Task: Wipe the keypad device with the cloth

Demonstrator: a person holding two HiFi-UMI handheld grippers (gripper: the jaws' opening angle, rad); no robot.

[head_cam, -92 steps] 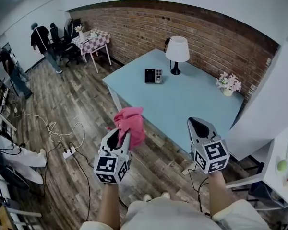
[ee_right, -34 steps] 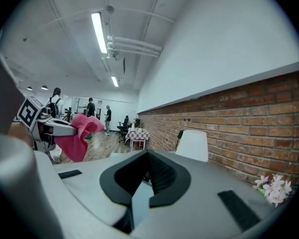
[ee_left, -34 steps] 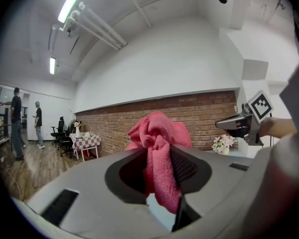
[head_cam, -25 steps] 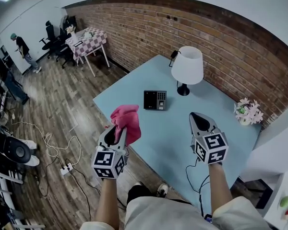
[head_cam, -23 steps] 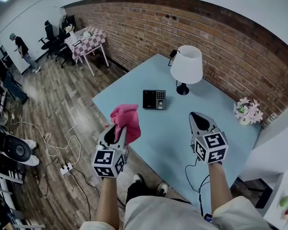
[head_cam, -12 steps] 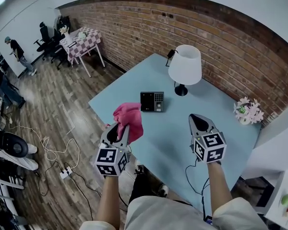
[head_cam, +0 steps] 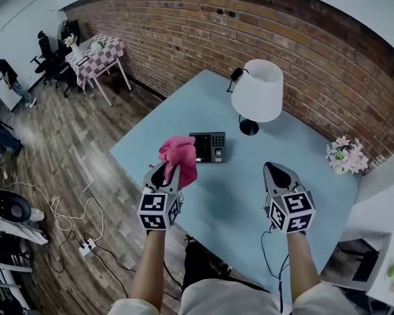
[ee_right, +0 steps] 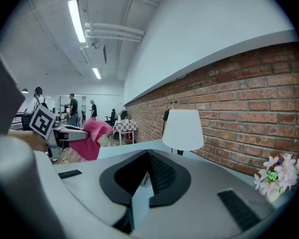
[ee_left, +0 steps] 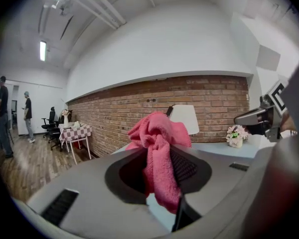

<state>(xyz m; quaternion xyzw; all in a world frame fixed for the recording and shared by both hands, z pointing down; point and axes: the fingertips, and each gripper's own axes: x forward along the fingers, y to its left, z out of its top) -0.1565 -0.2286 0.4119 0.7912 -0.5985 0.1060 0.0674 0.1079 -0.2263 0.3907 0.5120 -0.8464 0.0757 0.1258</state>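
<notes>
A black keypad device (head_cam: 208,147) lies flat on the light blue table (head_cam: 249,195), near the table's left side. My left gripper (head_cam: 173,170) is shut on a pink cloth (head_cam: 179,159), held in the air just left of and nearer than the keypad. The cloth (ee_left: 159,158) bunches up out of the jaws in the left gripper view. My right gripper (head_cam: 274,173) hovers over the table's right part, shut with nothing between its jaws. From the right gripper view the cloth (ee_right: 92,137) shows at the left.
A white-shaded lamp (head_cam: 257,94) stands behind the keypad, and a small flower pot (head_cam: 345,156) sits at the table's right end by the brick wall. A checkered table (head_cam: 93,51) and people stand far left. Cables and a power strip (head_cam: 85,247) lie on the wooden floor.
I have come closer to the table. Both grippers now hover over its top, and the left gripper with the cloth is close beside the keypad.
</notes>
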